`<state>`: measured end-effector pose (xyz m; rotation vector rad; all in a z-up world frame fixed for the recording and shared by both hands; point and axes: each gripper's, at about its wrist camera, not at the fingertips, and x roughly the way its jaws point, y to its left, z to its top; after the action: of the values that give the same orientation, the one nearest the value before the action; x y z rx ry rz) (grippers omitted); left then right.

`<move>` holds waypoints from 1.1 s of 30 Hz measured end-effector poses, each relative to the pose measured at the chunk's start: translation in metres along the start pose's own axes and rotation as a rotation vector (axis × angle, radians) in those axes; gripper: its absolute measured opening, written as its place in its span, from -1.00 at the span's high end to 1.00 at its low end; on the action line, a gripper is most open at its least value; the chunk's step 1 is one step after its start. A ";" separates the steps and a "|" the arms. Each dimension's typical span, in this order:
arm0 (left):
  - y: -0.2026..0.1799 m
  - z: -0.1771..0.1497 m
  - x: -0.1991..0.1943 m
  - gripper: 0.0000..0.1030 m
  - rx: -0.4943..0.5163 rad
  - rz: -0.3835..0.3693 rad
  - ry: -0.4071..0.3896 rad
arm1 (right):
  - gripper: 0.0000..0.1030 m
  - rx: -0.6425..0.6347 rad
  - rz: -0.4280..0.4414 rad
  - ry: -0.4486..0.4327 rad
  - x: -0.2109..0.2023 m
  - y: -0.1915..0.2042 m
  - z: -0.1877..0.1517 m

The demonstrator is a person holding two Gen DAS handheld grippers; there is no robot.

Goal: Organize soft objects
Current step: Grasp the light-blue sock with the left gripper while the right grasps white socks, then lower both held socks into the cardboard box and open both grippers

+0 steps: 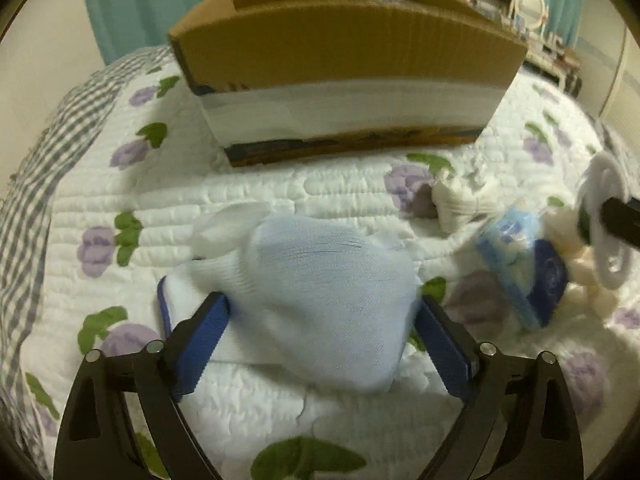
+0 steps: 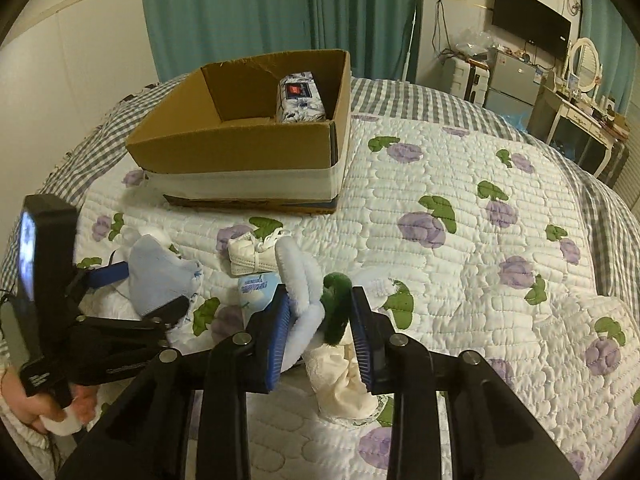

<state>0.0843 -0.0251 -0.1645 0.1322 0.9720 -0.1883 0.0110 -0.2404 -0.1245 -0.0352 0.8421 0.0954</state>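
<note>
My left gripper [image 1: 322,312] is shut on a pale blue soft pouch [image 1: 320,292], held just above the quilt; it also shows in the right wrist view [image 2: 160,276]. My right gripper [image 2: 320,312] is shut on a fluffy white and green plush item [image 2: 312,300], seen at the right edge of the left wrist view [image 1: 604,216]. An open cardboard box [image 2: 240,148] stands on the bed beyond both grippers and holds a wrapped blue-and-white pack [image 2: 300,98]. A folded white cloth [image 2: 252,256], a blue tissue pack [image 1: 524,264] and a cream cloth [image 2: 344,384] lie on the quilt.
The bed has a white quilt [image 2: 460,280] with purple flowers and a grey checked border. Teal curtains [image 2: 260,12] hang behind the box. A dresser with a mirror [image 2: 584,64], a fridge and a wall TV stand at the far right.
</note>
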 end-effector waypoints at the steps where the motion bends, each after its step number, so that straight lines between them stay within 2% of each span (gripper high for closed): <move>1: -0.003 0.000 0.006 -0.83 0.017 0.037 0.020 | 0.44 -0.003 0.002 0.003 0.001 0.000 0.000; 4: -0.007 -0.003 0.010 -0.78 0.054 0.071 0.027 | 0.43 -0.006 0.002 0.006 0.001 0.001 -0.001; 9: -0.001 -0.005 -0.005 -0.39 0.053 0.046 -0.002 | 0.43 -0.007 -0.001 0.002 -0.002 0.002 0.000; 12: 0.000 -0.004 -0.019 -0.27 0.040 0.034 -0.024 | 0.44 -0.012 -0.002 -0.008 -0.007 0.004 0.000; 24: 0.001 0.023 -0.116 -0.25 0.073 0.029 -0.235 | 0.44 -0.046 0.010 -0.128 -0.060 0.023 0.020; 33: 0.004 0.051 -0.155 -0.25 0.080 0.021 -0.335 | 0.44 -0.112 0.024 -0.234 -0.092 0.037 0.062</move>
<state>0.0414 -0.0157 -0.0071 0.1775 0.6298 -0.2224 -0.0074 -0.2055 -0.0147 -0.1172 0.6027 0.1655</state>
